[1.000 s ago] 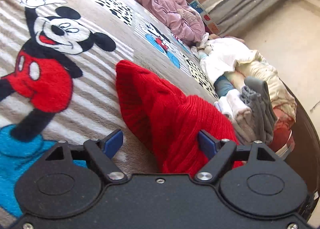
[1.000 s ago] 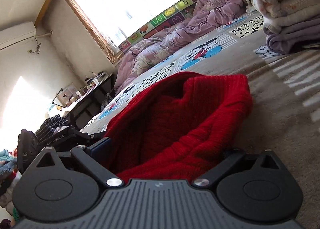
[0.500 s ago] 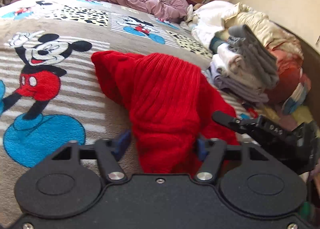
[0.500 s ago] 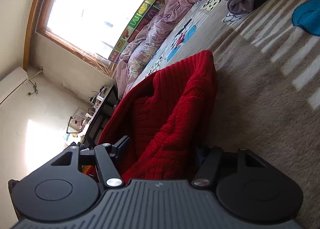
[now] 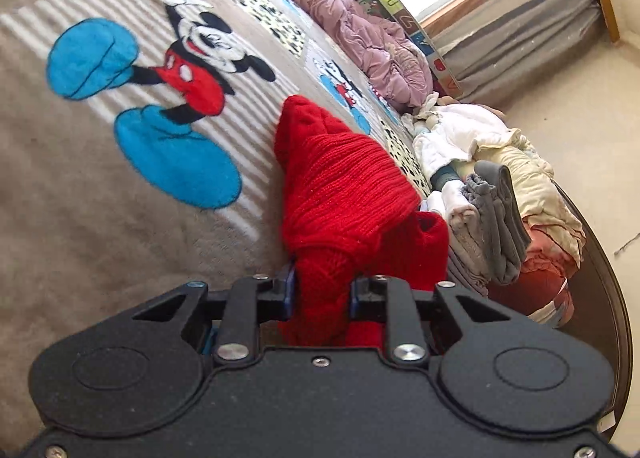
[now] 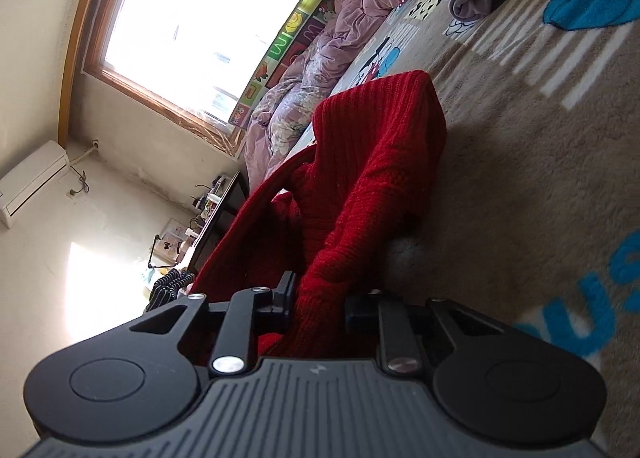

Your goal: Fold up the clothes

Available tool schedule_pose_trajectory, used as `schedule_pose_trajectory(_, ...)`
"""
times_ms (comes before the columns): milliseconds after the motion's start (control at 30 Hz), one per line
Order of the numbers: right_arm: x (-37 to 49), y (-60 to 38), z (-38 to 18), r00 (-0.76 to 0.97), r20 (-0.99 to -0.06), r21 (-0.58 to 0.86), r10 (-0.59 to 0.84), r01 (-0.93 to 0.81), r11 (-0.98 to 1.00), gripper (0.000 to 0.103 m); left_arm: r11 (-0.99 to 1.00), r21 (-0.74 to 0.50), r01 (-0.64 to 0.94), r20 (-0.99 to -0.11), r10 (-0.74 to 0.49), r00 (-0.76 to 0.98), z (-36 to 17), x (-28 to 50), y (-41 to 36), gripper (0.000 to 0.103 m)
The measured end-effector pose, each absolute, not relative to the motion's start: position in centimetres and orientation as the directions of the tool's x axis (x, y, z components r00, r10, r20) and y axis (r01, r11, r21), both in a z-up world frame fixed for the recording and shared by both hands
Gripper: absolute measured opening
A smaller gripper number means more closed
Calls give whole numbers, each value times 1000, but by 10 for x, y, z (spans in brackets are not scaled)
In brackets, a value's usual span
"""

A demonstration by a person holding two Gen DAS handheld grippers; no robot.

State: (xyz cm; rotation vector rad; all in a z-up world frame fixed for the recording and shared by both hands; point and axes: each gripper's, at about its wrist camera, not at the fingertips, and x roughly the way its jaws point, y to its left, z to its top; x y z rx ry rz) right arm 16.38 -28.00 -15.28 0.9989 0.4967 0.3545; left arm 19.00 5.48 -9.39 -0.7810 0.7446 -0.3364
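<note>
Grasping bunched folds of the red knitted sweater [image 5: 344,185], the left gripper [image 5: 320,294] and right gripper [image 6: 320,306] are both clenched on it. The sweater rises off the Mickey Mouse blanket [image 5: 100,185], with a stack of folded clothes [image 5: 492,217] just right of it.

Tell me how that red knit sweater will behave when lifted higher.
The red knit sweater sags between both closed grippers, so it will likely droop and stretch. Its thick ribbed knit suggests some weight. The left gripper and right gripper probably won't slip.
</note>
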Motion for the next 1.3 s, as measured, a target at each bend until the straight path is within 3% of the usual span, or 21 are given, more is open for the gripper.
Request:
schedule_pose_trajectory(200,126,-268,-166,802,-312,862,510,12,507,23,682,-726,-89,-549,-497,672,-113,153,70,20)
schedule_pose_trajectory(267,118,-264,-172,787,-344,856,512,39,516,23,693,-712,-108,-563,-473,677,-116,142,78,12)
schedule_pose_trajectory(633,70,-252,-174,757,-408,831,511,76,551,25,747,-651,-136,-606,-403,686,-117,101,101,12)
schedule_pose_trajectory(700,61,-256,-173,764,-395,840,510,76,537,28,768,-626,-138,-608,-369,703,-112,98,104,26)
schedule_pose_trajectory(733,58,-260,-172,774,-386,844,501,77,531,33,769,-625,-137,-596,-356,720,-110,97,106,40)
schedule_pose_trajectory(767,55,-264,-172,789,-374,850,488,81,521,36,770,-624,-136,-584,-343,736,-108,96,107,47)
schedule_pose_trajectory(833,53,-276,-174,821,-351,861,450,95,499,48,794,-601,-93,-553,-330,765,-102,95,105,47)
schedule_pose_trajectory(933,57,-293,-176,854,-331,874,402,116,472,54,870,-494,-14,-512,-278,813,-88,95,88,51)
schedule_pose_trajectory(1033,65,-306,-178,873,-323,877,366,130,463,56,917,-385,105,-475,-294,829,-78,95,64,64)
schedule_pose_trajectory(1100,72,-308,-176,880,-328,858,344,125,499,59,930,-324,173,-490,-321,810,-77,98,50,65)
schedule_pose_trajectory(1167,80,-311,-174,886,-326,839,329,111,533,65,964,-187,188,-522,-260,812,-77,101,31,65)
schedule_pose_trajectory(1300,100,-315,-173,888,-323,812,328,82,577,72,979,71,191,-488,-133,863,-79,108,0,66)
